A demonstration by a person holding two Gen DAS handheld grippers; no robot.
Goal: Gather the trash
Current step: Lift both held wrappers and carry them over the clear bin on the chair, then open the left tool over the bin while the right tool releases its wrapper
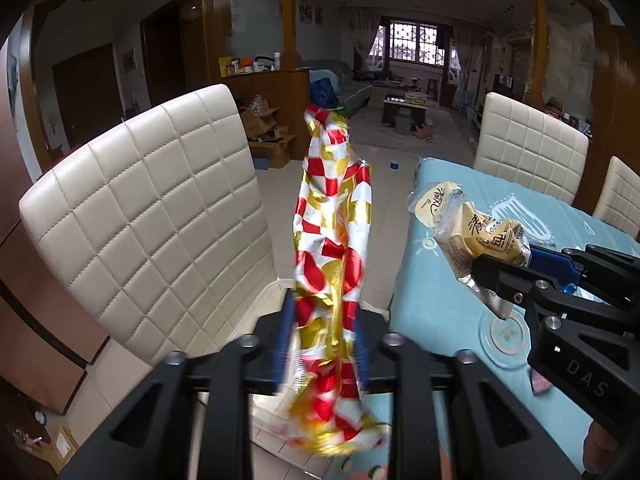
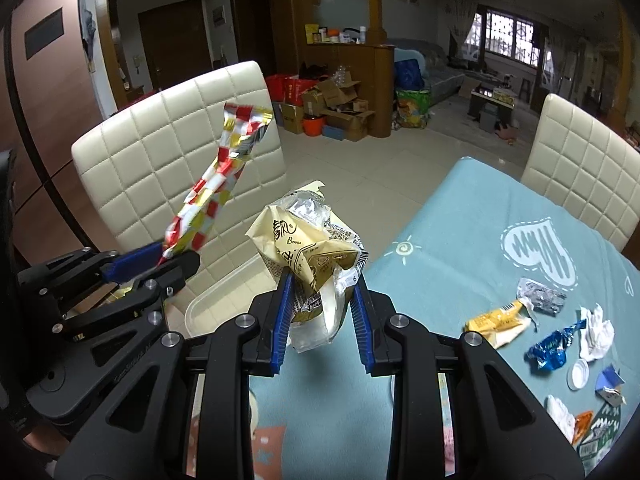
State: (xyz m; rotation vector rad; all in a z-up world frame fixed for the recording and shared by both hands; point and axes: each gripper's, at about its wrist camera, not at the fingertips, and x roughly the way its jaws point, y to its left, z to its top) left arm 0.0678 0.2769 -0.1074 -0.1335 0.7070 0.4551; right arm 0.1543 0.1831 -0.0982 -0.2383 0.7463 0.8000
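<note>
Right, starting from the cream quilted chair [image 2: 180, 168]: my left tool [image 1: 324, 336] is up just in front of its backrest, blue pads pinched onto the red, white and gold checked wrapper [image 1: 334, 240], which stands up tall out of the grip with its crumpled tail spilling below the fingers. In the right wrist view that wrapper slants up across the chair's backrest.

Moving right of the chair, my right tool [image 2: 322, 312] sits over the near corner of the surface [image 2: 460, 216], the one under the light blue cloth. Its pads are closed in on the lower part of a cream and clear plastic bread bag [image 2: 312, 248], and the bag bulges out above the fingers, lifted off the cloth.

Further right of the chair, more trash lies loose on the cloth: a yellow snack wrapper [image 2: 496, 320], a crumpled silver foil piece [image 2: 540, 294] touching its far end, a blue foil wrapper [image 2: 554, 346], a wad of white tissue [image 2: 598, 332], a white bottle cap [image 2: 579, 374], and small scraps I cannot identify near the right edge.
</note>
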